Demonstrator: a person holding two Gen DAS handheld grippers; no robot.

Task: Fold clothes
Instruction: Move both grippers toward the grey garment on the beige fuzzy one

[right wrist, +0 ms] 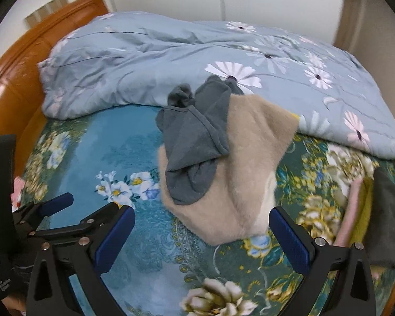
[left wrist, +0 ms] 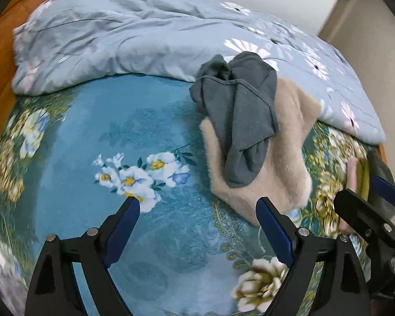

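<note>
Left wrist view: I am holding the left gripper (left wrist: 197, 208) spread wide and empty above the bedsheet (left wrist: 79, 131), a grey garment (left wrist: 239, 115) lying on a beige fuzzy garment (left wrist: 289, 142) ahead. Right wrist view: I am hovering the right gripper (right wrist: 201, 218), also gaping empty, near the beige garment's front edge.

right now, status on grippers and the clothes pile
Left gripper and right gripper open, empty. Grey garment crumpled atop beige fuzzy garment, unfolded. Quilt bunched right behind.
</note>
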